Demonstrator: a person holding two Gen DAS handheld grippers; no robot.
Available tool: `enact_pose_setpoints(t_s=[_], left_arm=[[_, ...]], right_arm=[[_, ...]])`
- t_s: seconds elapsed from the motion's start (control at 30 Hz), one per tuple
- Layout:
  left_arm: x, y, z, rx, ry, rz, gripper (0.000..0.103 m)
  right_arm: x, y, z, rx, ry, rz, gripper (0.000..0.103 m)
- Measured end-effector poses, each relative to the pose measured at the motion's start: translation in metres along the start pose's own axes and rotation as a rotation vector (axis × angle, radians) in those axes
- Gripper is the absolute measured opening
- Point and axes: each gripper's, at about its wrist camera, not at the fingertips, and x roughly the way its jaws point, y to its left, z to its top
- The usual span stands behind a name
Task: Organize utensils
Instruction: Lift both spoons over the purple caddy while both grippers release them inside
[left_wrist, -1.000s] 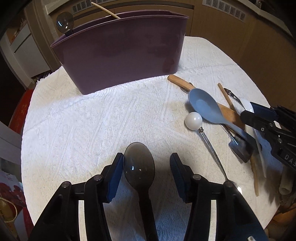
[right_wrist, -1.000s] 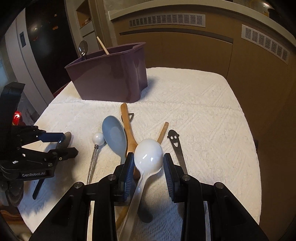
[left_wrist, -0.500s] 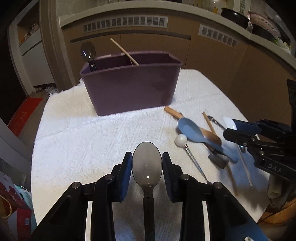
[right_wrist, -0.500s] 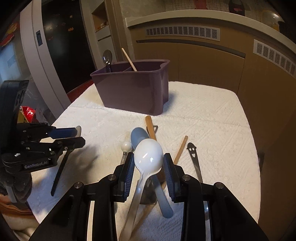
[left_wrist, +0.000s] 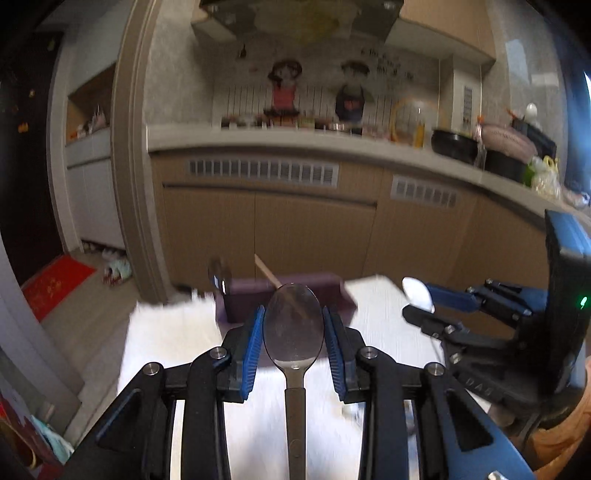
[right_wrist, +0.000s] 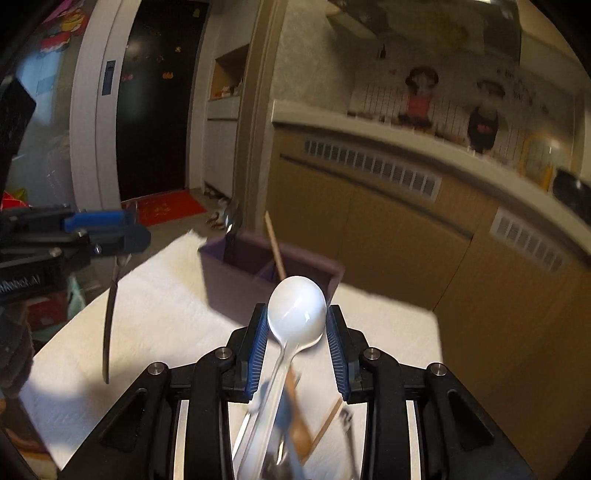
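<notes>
My left gripper (left_wrist: 293, 326) is shut on a smoky grey translucent spoon (left_wrist: 293, 325), its bowl pinched between the blue pads and its dark handle running back toward the camera. My right gripper (right_wrist: 296, 325) is shut on a white plastic spoon (right_wrist: 296, 314), held the same way. Both spoons are lifted above the white towel. The purple utensil caddy (left_wrist: 295, 291) (right_wrist: 240, 280) stands straight ahead, beyond the spoons, holding a dark spoon (left_wrist: 218, 277) and a wooden stick (right_wrist: 275, 247). In the left wrist view the right gripper (left_wrist: 417, 302) shows at the right with its white spoon (left_wrist: 417, 293).
A white towel (right_wrist: 155, 306) covers the table. Several loose utensils, blurred, lie under the right gripper (right_wrist: 295, 406). Brown cabinets with vents (left_wrist: 295, 221) and a cluttered counter stand behind the table. A red mat (left_wrist: 55, 284) lies on the floor at left.
Both grippers have risen and tilted up with their spoons, so the caddy sits lower in view. The left jaws closed onto the grey spoon, which lay loose between them at first.
</notes>
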Motion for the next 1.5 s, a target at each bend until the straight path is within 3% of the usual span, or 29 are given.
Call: enact_pose_setpoints(t_s=[0.33, 0.47, 0.6, 0.7, 1.0, 1.33, 1.4, 1.5], left_arm=[[0.015, 0.016, 0.097, -0.009, -0.216, 0.036, 0.029], [0.038, 0.027, 0.118, -0.039, -0.224, 0.015, 0.029], [0.066, 0.038, 0.118, -0.058, -0.216, -0.006, 0.029], [0.094, 0.046, 0.104, -0.069, -0.173, -0.008, 0.029], [0.151, 0.067, 0.054, -0.103, -0.045, 0.031, 0.029], [0.184, 0.086, 0.008, -0.177, 0.077, 0.017, 0.031], [0.188, 0.09, 0.002, -0.205, 0.123, -0.001, 0.045], [0.18, 0.091, 0.0, -0.222, 0.129, 0.003, 0.05]], right_arm=[[0.037, -0.006, 0.087, -0.104, -0.256, -0.118, 0.033], [0.062, -0.015, 0.111, -0.082, -0.285, -0.095, 0.033], [0.09, -0.024, 0.125, -0.048, -0.312, -0.074, 0.033], [0.114, -0.03, 0.123, 0.0, -0.302, -0.072, 0.033], [0.182, -0.025, 0.078, 0.037, -0.155, -0.061, 0.033], [0.2, -0.008, 0.027, 0.007, 0.04, 0.007, 0.033], [0.198, -0.007, 0.023, 0.002, 0.071, 0.016, 0.038], [0.187, -0.009, 0.021, 0.023, 0.075, 0.024, 0.054]])
